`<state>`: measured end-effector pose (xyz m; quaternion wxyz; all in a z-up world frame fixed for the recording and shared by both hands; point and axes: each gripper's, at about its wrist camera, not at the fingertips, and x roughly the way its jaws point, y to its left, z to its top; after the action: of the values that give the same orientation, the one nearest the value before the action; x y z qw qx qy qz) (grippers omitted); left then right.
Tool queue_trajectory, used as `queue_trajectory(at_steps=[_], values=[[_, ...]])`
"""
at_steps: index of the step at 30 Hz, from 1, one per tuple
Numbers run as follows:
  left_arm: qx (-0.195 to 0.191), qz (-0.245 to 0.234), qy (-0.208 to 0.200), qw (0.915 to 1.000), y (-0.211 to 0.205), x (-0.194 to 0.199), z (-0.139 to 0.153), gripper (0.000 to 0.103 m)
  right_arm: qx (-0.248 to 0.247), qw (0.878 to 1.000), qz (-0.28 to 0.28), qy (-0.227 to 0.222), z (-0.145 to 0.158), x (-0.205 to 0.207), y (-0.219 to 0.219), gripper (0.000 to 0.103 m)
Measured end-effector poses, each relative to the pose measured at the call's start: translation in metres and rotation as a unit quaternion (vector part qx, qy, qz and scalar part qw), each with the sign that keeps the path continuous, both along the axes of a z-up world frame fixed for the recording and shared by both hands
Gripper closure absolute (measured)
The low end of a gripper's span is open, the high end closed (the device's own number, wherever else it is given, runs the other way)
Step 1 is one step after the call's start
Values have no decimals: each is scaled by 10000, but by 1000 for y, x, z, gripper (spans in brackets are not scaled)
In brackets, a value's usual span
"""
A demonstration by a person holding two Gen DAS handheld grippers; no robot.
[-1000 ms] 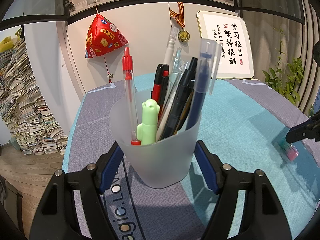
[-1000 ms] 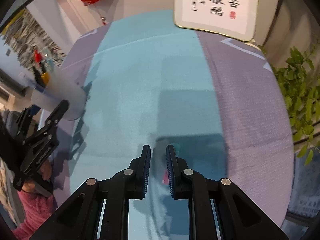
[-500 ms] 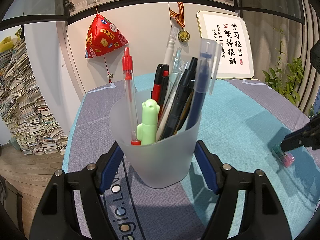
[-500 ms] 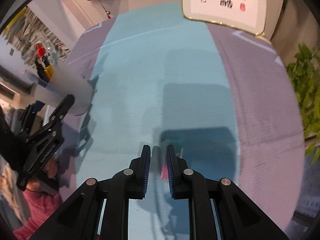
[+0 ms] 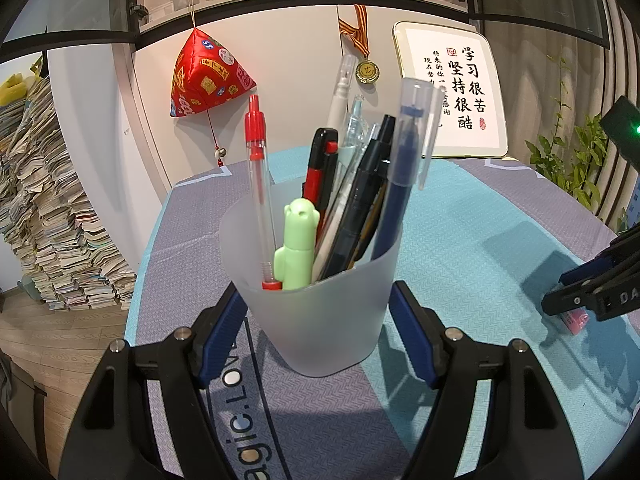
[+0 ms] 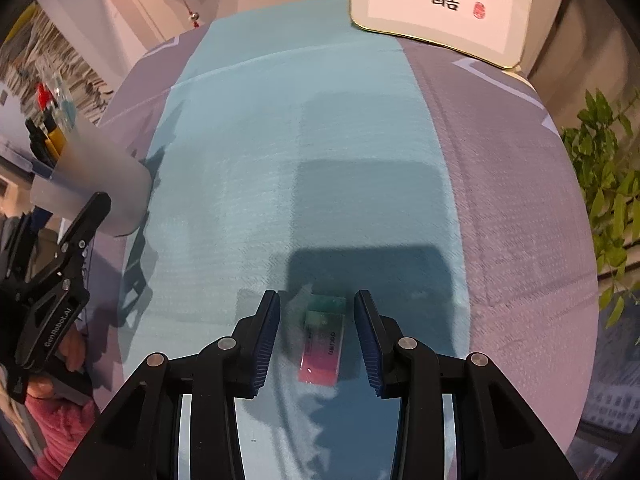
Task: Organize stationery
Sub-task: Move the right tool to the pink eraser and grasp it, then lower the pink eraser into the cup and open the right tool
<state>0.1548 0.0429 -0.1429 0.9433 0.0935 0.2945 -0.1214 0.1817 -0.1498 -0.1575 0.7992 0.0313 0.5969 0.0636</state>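
Between the blue pads of the left claw [image 5: 318, 330] stands a frosted pen cup [image 5: 320, 312], upright on the bench [image 5: 460, 240], and the pads press its sides, so that claw is clamped on it. Just above the claw, inside the cup, rise a green figure-topped marker [image 5: 298, 252], a clear pen with a red cap [image 5: 258, 184], a black-and-red pen [image 5: 320, 172], a black pen [image 5: 366, 200] and a dark blue pen under a clear cap [image 5: 406, 160], all leaning toward the cup's right side. Off to the right of this claw, the right claw [image 6: 316, 334] points steeply down at the teal part of the bench cover; its jaws have just been opening and now stand moderately apart. A small eraser [image 6: 323, 344], green at its far end and pink at its near end, lies flat on the cover between those pads, clear of both, a little closer to the right-hand one. Beyond both claws, a framed calligraphy panel [image 5: 454, 98] leans at the bench's back edge, a red cloth ornament [image 5: 204, 76] and a medal [image 5: 368, 70] hang on the wall, and a green plant [image 6: 608, 184] stands to the right.
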Motion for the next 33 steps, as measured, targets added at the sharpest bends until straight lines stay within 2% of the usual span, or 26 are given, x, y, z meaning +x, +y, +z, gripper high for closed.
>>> queue_trajectory(at_steps=[1,3,4,10,15,25,33], values=[[0,-1,-1,10000,0,0,0,31,-38,10000,7,-14,0,0,1,65],[2,-2,-2,10000,0,0,0,31,-121,9999,22,-99,1,-1,2,80],[1,-2,-2,10000,0,0,0,31,-46,9999,12,-123,3,-1,1,82],[1,0,-1,10000,0,0,0,32,241,9982,-21,-542,31,-7,-3,82],[0,-1,-2,10000,0,0,0,32,459,9931,155,-1065,71,-16,5,82],[-26,-6,9,10000,-1,0,0,32,918,9717,937,-1963,147,-16,64,82],[-27,-6,8,10000,0,1,0,32,1146,9577,1390,-2245,170,-2,107,82]])
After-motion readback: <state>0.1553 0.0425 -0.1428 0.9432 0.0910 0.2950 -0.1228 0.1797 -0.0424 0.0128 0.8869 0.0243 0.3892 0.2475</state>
